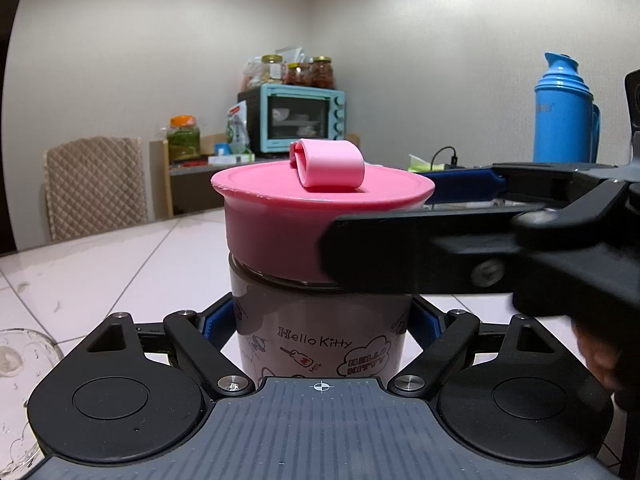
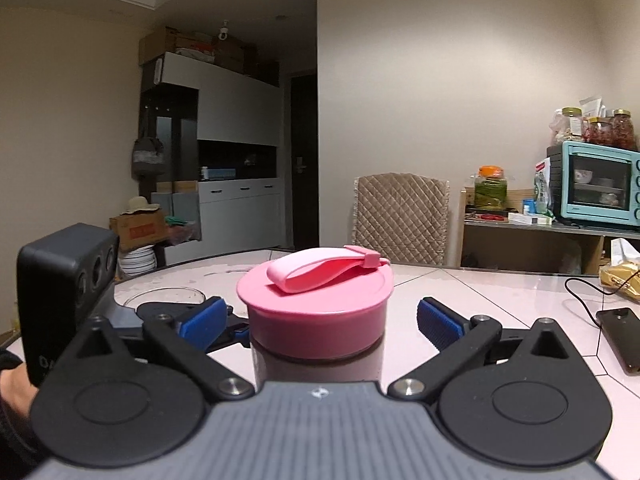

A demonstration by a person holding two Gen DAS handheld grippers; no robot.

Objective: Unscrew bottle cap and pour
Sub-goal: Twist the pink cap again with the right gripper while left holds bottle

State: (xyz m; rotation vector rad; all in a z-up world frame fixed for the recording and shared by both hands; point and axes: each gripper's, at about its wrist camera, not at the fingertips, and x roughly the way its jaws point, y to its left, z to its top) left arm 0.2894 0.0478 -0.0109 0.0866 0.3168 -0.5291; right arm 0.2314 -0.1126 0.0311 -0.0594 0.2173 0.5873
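- Tongs first: the left tongs clench the lower body of the bottle, blue pads pressed to its two sides.
- Bottle stands upright on the white tiled desk, long axis vertical, "Hello Kitty" print facing the left wrist camera.
- Pink cap sits on top of the bottle, pointing straight up; its pink carry loop lies flat across the top.
- Right tongs are spread at cap height, one blue pad on each side of the cap with a gap showing, so they are released.
- Glass bowl rests on the desk to the left, just beyond.
- Black phone with its cable lies on the desk at the right.
- Farther off stand a quilted chair, a blue thermos, and a teal toaster oven with jars on top.
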